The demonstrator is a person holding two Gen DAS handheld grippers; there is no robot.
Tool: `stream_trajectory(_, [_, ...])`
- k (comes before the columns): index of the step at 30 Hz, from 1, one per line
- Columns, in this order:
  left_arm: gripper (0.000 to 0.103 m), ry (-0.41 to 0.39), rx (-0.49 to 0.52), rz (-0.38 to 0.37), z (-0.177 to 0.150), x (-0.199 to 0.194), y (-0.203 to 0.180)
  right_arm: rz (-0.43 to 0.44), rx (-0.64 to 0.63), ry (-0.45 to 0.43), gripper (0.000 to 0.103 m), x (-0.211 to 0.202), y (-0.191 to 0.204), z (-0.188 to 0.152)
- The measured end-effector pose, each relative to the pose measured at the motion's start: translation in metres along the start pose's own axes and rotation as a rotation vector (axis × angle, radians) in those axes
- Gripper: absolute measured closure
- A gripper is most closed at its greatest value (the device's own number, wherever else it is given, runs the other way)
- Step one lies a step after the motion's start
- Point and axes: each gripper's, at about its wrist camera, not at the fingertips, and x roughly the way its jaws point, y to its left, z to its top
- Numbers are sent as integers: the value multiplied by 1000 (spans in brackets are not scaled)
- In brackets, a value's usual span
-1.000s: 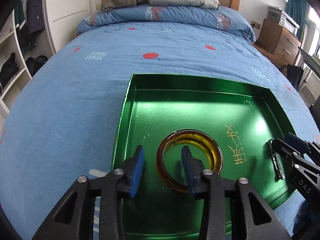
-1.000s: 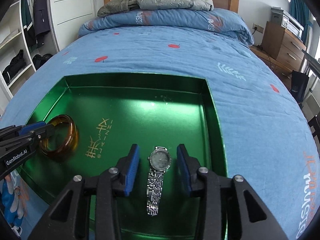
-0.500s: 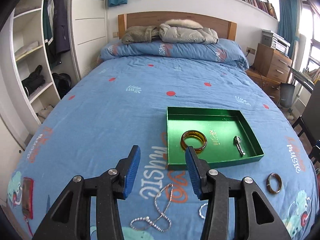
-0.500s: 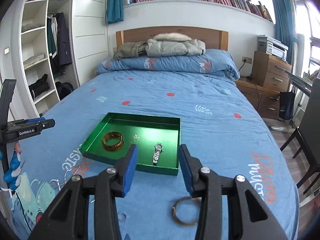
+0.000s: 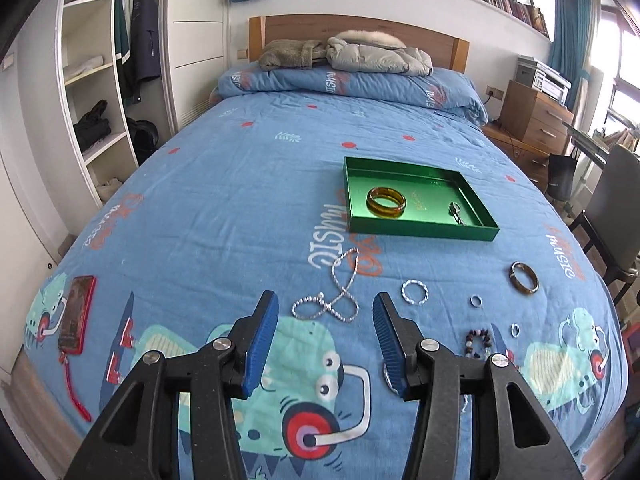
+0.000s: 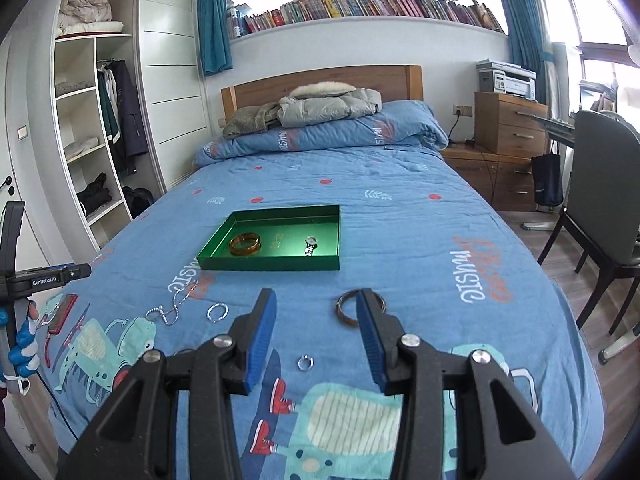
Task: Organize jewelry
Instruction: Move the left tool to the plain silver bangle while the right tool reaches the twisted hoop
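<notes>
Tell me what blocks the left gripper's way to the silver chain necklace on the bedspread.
Nothing visible does. The left gripper is open and empty, and only bare blue bedspread lies between it and the silver chain necklace.

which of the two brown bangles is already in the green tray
The thicker amber bangle, lying inside the green tray beside the watch. The thinner brown bangle lies outside on the bedspread.

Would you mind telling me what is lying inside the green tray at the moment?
Inside the green tray lie an amber bangle on its left side and a silver watch on its right. Gold lettering marks the floor between them. The near wall hides a thin strip of the floor.
</notes>
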Motion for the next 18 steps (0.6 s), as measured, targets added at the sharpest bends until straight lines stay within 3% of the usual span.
stream_trajectory(7, [54,44,12,-21,-43,3,-5,60,30,42,64,-17,10,-38])
stream_trajectory(18, [55,129,20,-63,-81,39,-12,108,36,142,66,12,34,-74])
